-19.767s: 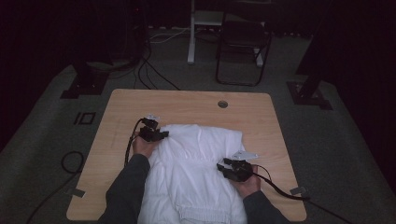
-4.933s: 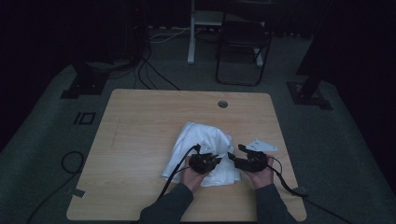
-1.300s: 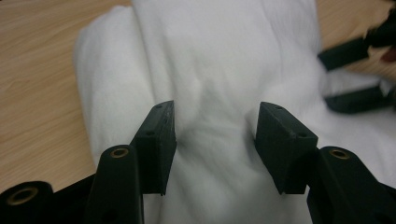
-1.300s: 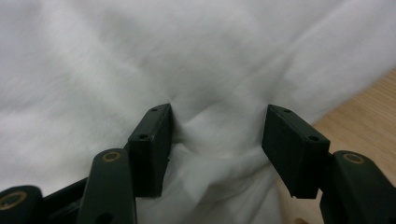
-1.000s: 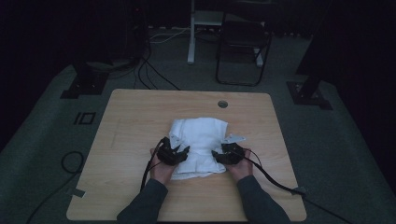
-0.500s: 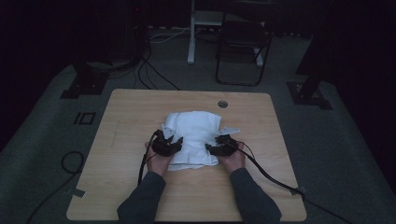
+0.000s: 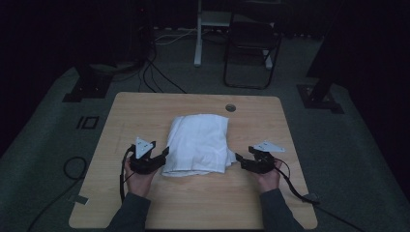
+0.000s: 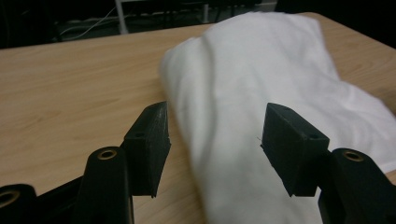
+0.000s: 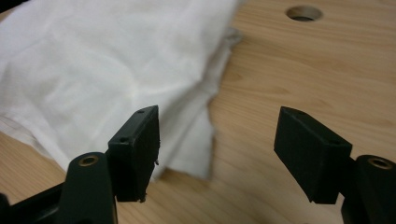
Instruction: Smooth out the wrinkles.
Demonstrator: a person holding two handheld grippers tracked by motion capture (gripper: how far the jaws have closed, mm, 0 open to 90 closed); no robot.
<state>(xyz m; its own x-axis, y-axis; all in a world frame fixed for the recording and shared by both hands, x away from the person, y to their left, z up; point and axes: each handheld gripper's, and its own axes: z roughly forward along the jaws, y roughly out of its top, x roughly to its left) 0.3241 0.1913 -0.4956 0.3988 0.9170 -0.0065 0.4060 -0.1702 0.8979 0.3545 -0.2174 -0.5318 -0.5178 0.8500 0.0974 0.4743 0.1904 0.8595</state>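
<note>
Folded white cloth [image 7: 198,143] lies mid-bench [image 7: 145,111], left tongs [image 7: 162,155] and right tongs [image 7: 240,161] wide beside it, cable hole [image 7: 230,107] beyond

**Nothing to read here**

From where I stand, no word, number, brand or sign can be made out on anything. The white folded cloth [image 7: 198,143] is plain, the wooden table [image 7: 145,111] carries no marking, and the grey plates atop both tools are blank in this dim light.
</note>
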